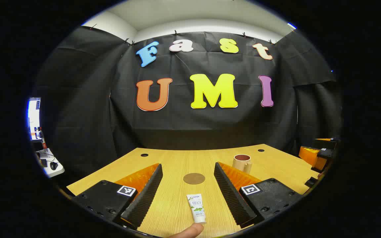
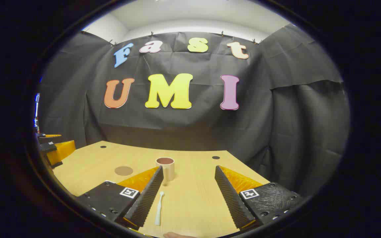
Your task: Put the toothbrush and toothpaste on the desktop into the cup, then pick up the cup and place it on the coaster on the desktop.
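Left gripper point(image 1: 188, 185) wide open, toothpaste point(image 1: 196, 208) flat on desk point(image 1: 276, 155) between its fingers, untouched; coaster point(image 1: 194, 178) just beyond; right gripper point(image 2: 188, 186) wide open, toothbrush point(image 2: 158, 209) beside left finger; cup point(image 2: 165, 168) upright ahead.

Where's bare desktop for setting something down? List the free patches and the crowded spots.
Free: the desktop between the toothbrush and the right edge, in front of the cup; also the stretch between the coaster and the far edge. Crowded: the near strip where the toothpaste lies between the open left gripper fingers.
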`<state>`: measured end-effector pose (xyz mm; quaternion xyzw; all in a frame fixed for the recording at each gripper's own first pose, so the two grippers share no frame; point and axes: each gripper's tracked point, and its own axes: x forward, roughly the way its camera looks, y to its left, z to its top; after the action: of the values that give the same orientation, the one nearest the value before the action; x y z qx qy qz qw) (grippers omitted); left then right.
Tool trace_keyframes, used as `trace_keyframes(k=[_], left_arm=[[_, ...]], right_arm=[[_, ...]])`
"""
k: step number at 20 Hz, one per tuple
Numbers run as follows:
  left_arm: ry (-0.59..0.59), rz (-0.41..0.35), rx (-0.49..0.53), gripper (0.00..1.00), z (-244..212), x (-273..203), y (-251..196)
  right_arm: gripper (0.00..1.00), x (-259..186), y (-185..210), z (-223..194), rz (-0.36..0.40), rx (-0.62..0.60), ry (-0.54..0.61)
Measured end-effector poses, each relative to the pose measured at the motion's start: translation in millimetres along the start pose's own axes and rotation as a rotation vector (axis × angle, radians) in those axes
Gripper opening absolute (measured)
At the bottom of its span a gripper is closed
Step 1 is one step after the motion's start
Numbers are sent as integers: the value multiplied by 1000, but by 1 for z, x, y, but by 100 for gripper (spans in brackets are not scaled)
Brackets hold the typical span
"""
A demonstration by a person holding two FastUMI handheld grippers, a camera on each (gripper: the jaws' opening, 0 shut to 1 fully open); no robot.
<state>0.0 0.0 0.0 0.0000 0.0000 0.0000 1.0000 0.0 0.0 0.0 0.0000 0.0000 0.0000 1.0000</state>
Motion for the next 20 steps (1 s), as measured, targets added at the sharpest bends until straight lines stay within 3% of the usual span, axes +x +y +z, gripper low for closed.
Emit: trace_keyframes(k=[20], left_arm=[[14,12,0,99,-7,-2,4]], right_arm=[[95,3,0,-10,1,-19,22]])
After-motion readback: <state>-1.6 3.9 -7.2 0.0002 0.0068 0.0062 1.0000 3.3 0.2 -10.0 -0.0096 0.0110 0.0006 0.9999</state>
